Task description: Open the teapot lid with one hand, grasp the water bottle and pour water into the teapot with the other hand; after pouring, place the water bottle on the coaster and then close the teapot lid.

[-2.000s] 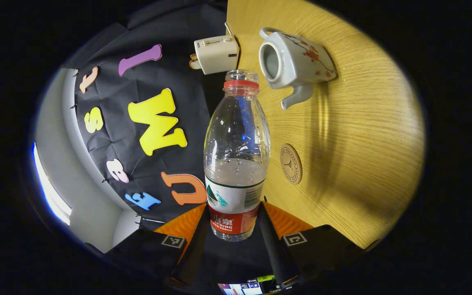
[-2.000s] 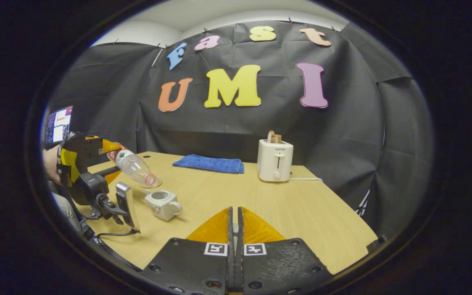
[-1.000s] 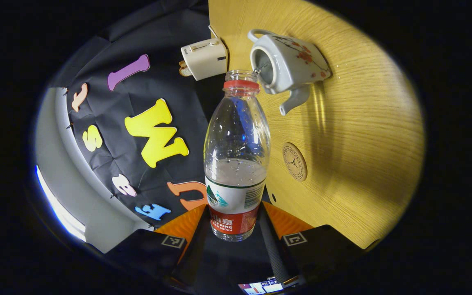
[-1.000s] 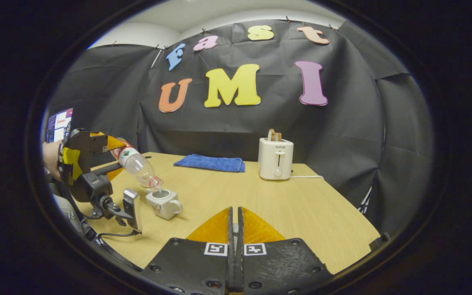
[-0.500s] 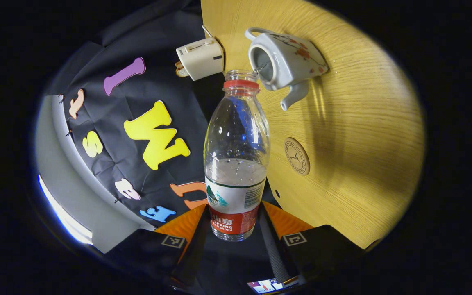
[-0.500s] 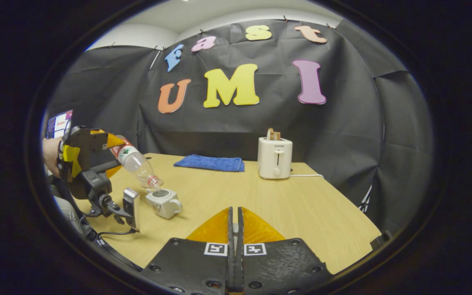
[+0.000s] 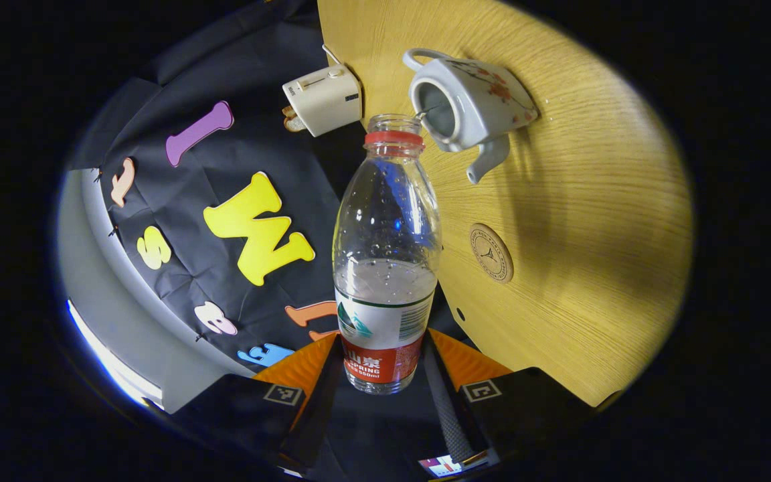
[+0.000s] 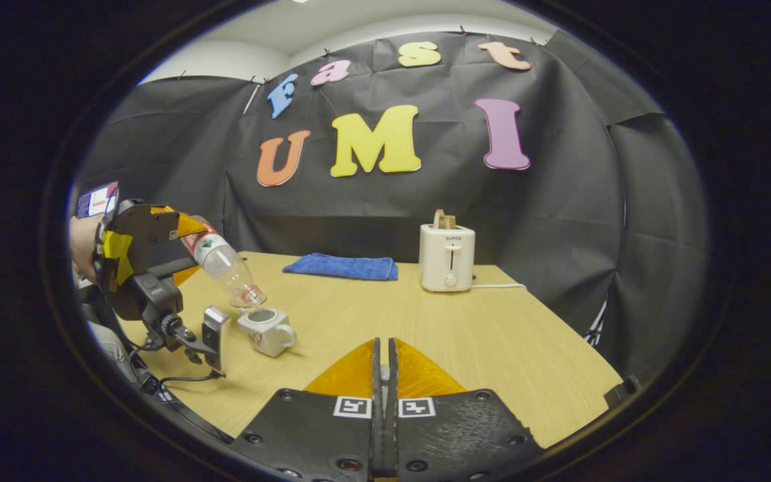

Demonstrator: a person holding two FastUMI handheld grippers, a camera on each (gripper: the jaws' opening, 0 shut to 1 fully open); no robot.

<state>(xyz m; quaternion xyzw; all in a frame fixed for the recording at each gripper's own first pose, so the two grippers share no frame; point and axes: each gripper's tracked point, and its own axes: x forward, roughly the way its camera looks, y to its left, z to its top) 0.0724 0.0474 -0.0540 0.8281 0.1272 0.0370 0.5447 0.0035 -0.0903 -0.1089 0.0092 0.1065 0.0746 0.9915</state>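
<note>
1. Between the left tongs (image 7: 382, 365) sits the water bottle (image 7: 385, 261), both fingers pressed against its labelled lower part. No cap on the mouth, the red neck ring is visible, and water lies in the lower part of the body.
2. Right gripper view: the left tongs (image 8: 188, 244) are held by a hand (image 8: 81, 244) at the left edge of the desk (image 8: 425, 328). The water bottle (image 8: 223, 266) is tilted, mouth down and toward the teapot (image 8: 266, 330).
3. Bottle mouth sits just above and beside the open top of the teapot (image 7: 469, 104); a thin thread of water appears at the rim in the left gripper view — too fine to say more.
4. Teapot stands upright on the desk (image 7: 593, 221), white with a red flower pattern, no lid on it. The lid's whereabouts cannot be told.
5. Coaster (image 7: 491, 252) — round, lying flat on the desk, near the teapot on its spout side but apart from it, nothing on it.
6. Right tongs (image 8: 383, 375) are together, fingers meeting with nothing visible between them, pointing across the desk toward the far wall.
7. Far side of the desk: white toaster (image 8: 447, 258) with a slice of bread (image 8: 444, 219) standing in it, and a folded blue cloth (image 8: 342, 267) to its left. Toaster (image 7: 322, 100) also shows in the left gripper view.
</note>
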